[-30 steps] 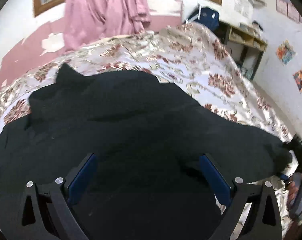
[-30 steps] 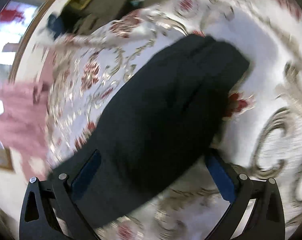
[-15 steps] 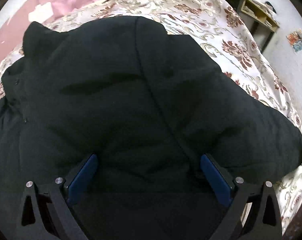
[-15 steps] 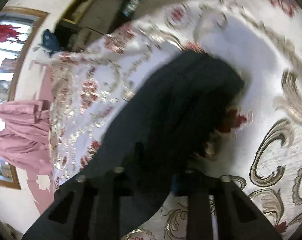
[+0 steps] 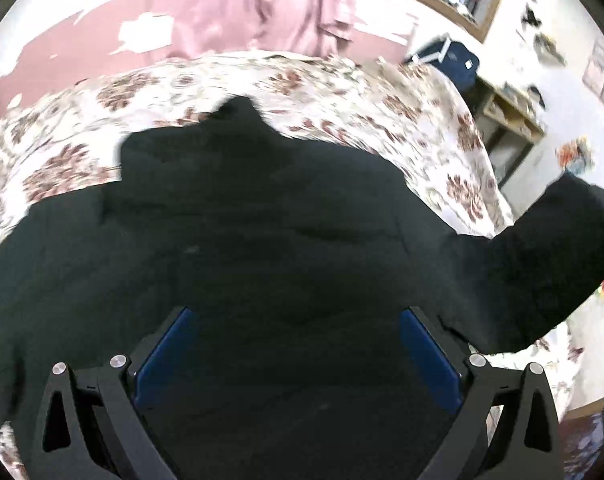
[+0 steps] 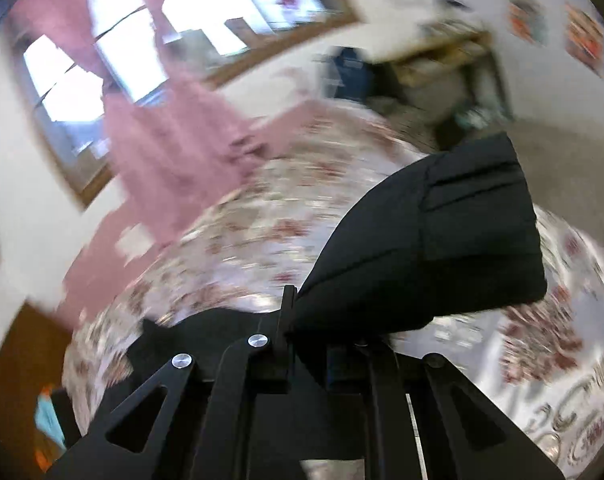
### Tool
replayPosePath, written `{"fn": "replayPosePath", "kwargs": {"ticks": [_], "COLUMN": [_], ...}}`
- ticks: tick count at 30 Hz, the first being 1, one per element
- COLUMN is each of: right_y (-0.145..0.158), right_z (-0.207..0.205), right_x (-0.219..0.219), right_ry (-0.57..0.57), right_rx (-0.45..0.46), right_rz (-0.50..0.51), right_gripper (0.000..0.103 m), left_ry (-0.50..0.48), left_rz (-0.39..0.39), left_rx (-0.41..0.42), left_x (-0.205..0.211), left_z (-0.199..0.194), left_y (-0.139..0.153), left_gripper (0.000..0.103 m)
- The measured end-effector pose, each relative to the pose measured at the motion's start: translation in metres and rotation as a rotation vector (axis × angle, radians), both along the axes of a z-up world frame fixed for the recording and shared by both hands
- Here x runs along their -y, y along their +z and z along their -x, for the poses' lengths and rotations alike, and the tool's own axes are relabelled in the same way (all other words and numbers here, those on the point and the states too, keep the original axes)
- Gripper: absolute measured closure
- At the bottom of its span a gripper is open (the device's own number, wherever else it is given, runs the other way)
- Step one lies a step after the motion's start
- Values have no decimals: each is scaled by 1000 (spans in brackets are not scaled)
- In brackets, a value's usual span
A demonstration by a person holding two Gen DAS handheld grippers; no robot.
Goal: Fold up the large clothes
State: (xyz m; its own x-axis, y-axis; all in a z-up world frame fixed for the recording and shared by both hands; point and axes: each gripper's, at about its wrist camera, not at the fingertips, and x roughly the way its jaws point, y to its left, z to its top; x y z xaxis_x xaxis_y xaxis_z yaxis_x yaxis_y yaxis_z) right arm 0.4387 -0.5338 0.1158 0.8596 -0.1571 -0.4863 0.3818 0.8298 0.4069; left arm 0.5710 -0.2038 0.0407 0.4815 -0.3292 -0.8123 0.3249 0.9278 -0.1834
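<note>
The right gripper (image 6: 322, 344) has its fingers pinched tight on the sleeve (image 6: 442, 240) of the black garment (image 5: 261, 248), which rises beyond the tips, above the floral bedspread (image 6: 261, 220). The left gripper (image 5: 297, 352) is spread wide, holding nothing, over the garment's body lying flat on the bedspread.

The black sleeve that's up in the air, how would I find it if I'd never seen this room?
Find the bed with the flowery cover. A big black jacket lies across it. Its sleeve is the only part raised off the bed, pinched in the right gripper, with a wide cuff at its end.
</note>
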Motion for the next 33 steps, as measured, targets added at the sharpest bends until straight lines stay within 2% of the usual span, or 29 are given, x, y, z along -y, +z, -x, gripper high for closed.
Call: {"fn": "replayPosePath", "kwargs": {"ticks": [2,6,9,12,16,19,21,24,27,30,31,33], "right_y": [15,15,2,-23,-68,-104,-129,-149,-157,-156,-154,-150], "right_z": [-13,-37,-50,-54,-59,-59,-53,-46,-31,-6,-3,13], "right_x": [-39,-100,-152,-195,-226,-245,-254,-262,-252,-247,-244,-243], "right_ry": [97,268,368,450,521,564,601,633,659,693,703,734], "right_rx": [-6,-34,-93,-165,-285,-382,-461,-517,-522,-533,-538,-551], "right_rz": [26,-30,-7,-20,-37,-40,-88,-214,-276,-235,-220,-178], "right_gripper": [93,93,93,93,92,92,92,91,87,80,78,64], "left_ry": [19,33,49,71,105,112,123,146,194,264,272,274], "left_rz": [-9,33,105,156,211,293,357,410,459,523,522,510], "left_rx": [19,26,2,-22,-70,-165,-241,-314,-407,-481,-488,-511], "left_x": [-28,-85,-116,-146,-168,-174,-175,-174,-173,-173,-172,-165], "left_z": [-2,-3,-5,-2,-4,-7,-6,0,8,18,22,30], "left_y": [13,34,42,37,17,-13,-38,-63,-89,-110,-115,-123], "left_gripper": [0,0,0,0,0,0,0,0,0,0,0,0]}}
